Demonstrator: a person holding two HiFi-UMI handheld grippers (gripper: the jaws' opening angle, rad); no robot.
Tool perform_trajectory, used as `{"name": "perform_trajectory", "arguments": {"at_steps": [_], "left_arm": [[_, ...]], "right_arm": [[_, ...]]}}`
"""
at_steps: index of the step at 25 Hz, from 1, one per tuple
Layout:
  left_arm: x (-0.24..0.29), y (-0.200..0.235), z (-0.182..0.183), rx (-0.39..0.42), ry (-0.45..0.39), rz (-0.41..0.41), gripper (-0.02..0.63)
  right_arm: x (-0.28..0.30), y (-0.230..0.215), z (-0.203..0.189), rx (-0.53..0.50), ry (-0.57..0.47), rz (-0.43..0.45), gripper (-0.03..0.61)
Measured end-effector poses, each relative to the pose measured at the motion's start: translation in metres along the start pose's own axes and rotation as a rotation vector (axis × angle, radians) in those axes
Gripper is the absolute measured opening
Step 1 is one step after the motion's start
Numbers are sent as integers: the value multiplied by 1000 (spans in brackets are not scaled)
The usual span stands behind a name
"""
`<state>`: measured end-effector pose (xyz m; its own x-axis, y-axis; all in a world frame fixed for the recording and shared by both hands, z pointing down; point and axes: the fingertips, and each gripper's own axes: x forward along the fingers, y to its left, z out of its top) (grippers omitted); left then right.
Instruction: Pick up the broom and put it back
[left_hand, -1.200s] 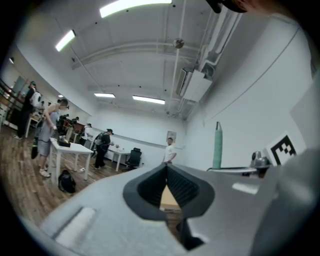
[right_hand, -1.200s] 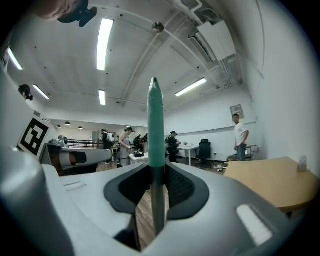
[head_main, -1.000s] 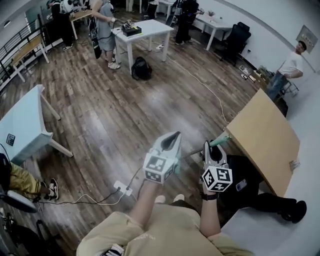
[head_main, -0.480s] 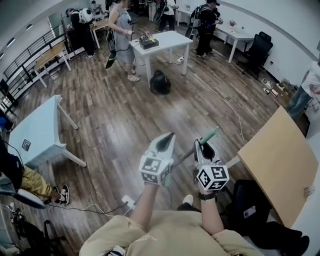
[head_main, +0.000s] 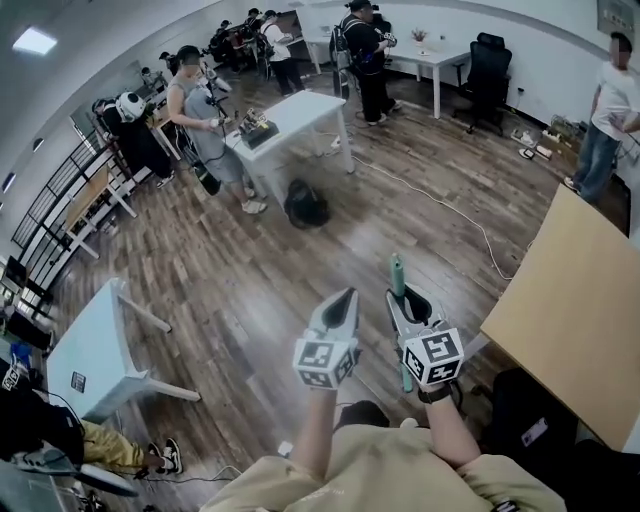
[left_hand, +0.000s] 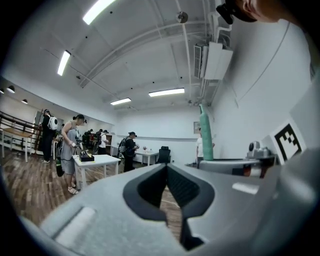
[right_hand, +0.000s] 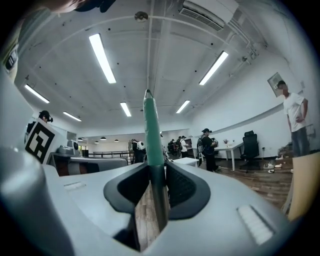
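Note:
The broom's handle, a grey shaft with a green grip (head_main: 397, 272), stands nearly upright between the jaws of my right gripper (head_main: 403, 297). In the right gripper view the handle (right_hand: 152, 130) runs straight up through the right gripper (right_hand: 156, 167); the jaws are opening slightly, but the pads still press on the shaft. The broom's head is hidden below. My left gripper (head_main: 345, 296) hangs beside it to the left, shut and empty. In the left gripper view the left gripper (left_hand: 167, 166) has its tips together, with the green grip (left_hand: 206, 135) to its right.
A slanted wooden tabletop (head_main: 580, 300) stands close on the right. Ahead are a black bag (head_main: 305, 205) on the floor, a white table (head_main: 290, 115) with a person beside it, and a floor cable (head_main: 450, 210). A pale blue table (head_main: 95, 350) stands left. Several people stand at the back.
Both grippers have travelled across the room and the view has swung round. The broom handle has gone from slanting right to nearly upright. The wooden tabletop now lies further right.

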<state>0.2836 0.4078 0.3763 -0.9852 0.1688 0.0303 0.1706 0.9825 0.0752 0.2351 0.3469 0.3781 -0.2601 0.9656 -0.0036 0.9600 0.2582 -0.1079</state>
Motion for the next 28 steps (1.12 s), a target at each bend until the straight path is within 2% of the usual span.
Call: {"name": "perform_trajectory", "arguments": {"at_steps": [4, 8, 10, 15, 19, 23, 28], "left_arm": [[51, 33, -14, -38, 1, -11, 2], [107, 78, -28, -57, 6, -52, 2], [136, 108, -24, -70, 4, -86, 2], [201, 193, 2, -105, -18, -108, 2], [239, 241, -1, -144, -2, -113, 2], [282, 256, -11, -169, 26, -132, 2], [353, 265, 6, -149, 19, -109, 2]], "right_arm": [[39, -39, -17, -18, 28, -41, 106], [96, -80, -33, 12, 52, -111, 106], [133, -93, -32, 23, 57, -134, 103], [223, -112, -14, 27, 42, -162, 94], [276, -128, -23, 41, 71, -184, 94], [312, -154, -30, 37, 116, -188, 94], [365, -213, -21, 51, 78, -172, 94]]}}
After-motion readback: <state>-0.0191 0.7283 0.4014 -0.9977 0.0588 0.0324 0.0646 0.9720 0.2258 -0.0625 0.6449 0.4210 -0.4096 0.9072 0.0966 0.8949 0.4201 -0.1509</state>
